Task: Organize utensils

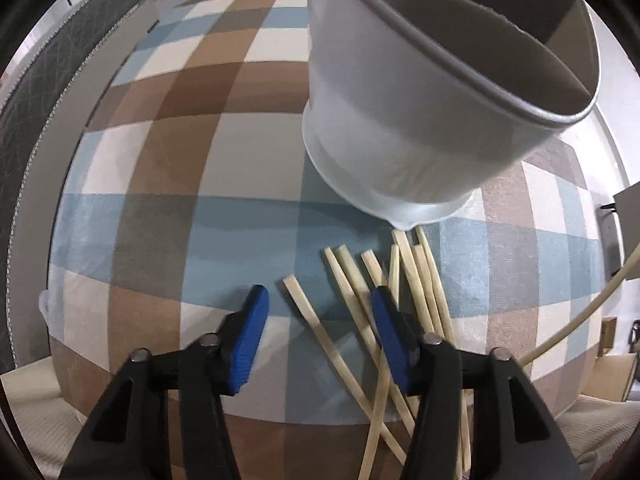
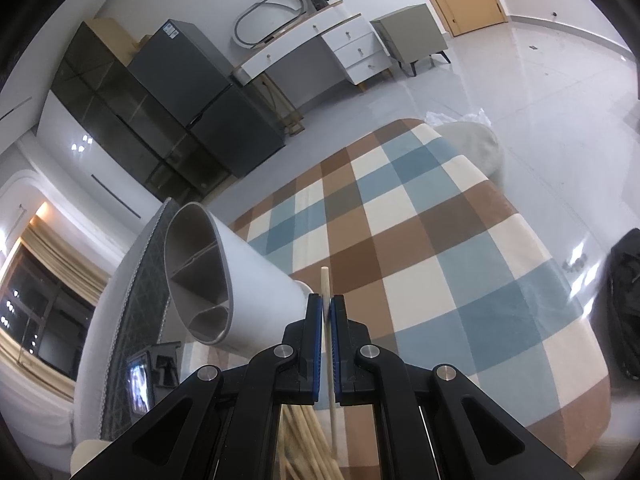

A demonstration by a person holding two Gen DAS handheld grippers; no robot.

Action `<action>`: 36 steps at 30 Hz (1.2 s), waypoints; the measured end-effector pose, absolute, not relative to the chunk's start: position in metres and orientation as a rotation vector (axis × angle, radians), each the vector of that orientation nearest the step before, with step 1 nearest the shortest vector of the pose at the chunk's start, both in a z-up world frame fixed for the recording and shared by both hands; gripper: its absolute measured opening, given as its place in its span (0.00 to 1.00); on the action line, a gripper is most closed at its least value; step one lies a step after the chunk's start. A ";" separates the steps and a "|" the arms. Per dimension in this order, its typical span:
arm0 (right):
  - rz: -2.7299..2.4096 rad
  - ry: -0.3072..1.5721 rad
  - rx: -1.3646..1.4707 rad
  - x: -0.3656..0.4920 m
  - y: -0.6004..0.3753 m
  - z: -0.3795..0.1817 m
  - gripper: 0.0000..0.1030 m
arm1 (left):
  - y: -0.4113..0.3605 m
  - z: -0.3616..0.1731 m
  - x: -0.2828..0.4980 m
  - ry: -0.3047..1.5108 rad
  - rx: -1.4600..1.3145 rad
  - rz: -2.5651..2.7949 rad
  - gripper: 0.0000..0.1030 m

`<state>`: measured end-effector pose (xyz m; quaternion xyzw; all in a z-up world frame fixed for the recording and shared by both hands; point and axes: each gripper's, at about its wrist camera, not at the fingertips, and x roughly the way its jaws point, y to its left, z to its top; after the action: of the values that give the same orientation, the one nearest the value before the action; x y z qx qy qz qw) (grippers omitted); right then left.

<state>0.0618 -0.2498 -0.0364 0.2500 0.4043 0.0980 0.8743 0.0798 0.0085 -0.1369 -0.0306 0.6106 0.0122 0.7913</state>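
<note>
1. Chopsticks [image 1: 362, 312] lie in a messy pile on the checked cloth [image 1: 168, 128], next to the white holder [image 1: 420, 120].
2. Left gripper [image 1: 320, 300] hangs over the pile, partly open, and holds nothing.
3. Right gripper [image 2: 326, 308] is squeezed tight on one chopstick [image 2: 325, 282] near the holder.

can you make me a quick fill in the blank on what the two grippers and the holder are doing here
1. The right gripper is shut on a single ____.
2. The left gripper is open above loose chopsticks lying on the checked ____.
3. The white holder has dividers inside and holds ____ chopsticks.
4. The holder's inside is split into ____ compartments.

Missing words: chopstick; cloth; no; three
</note>
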 end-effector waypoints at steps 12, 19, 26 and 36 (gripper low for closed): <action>0.202 0.838 0.467 0.060 -0.238 -0.036 0.04 | 0.025 -0.133 0.066 1.203 -0.128 0.010 0.02; 0.204 0.843 0.432 0.059 -0.229 -0.039 0.03 | 0.031 -0.125 0.057 1.208 -0.224 -0.010 0.02; 0.228 0.841 0.427 0.060 -0.224 -0.039 0.02 | 0.045 -0.110 0.062 1.176 -0.316 -0.060 0.01; 0.233 0.921 0.442 0.062 -0.219 -0.056 0.03 | 0.081 -0.093 0.067 1.113 -0.468 -0.089 0.01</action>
<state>0.0621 -0.2186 -0.0560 0.2109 0.4396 0.1111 0.8660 0.0672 0.0813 -0.0930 -0.2199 0.5231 -0.0417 0.8223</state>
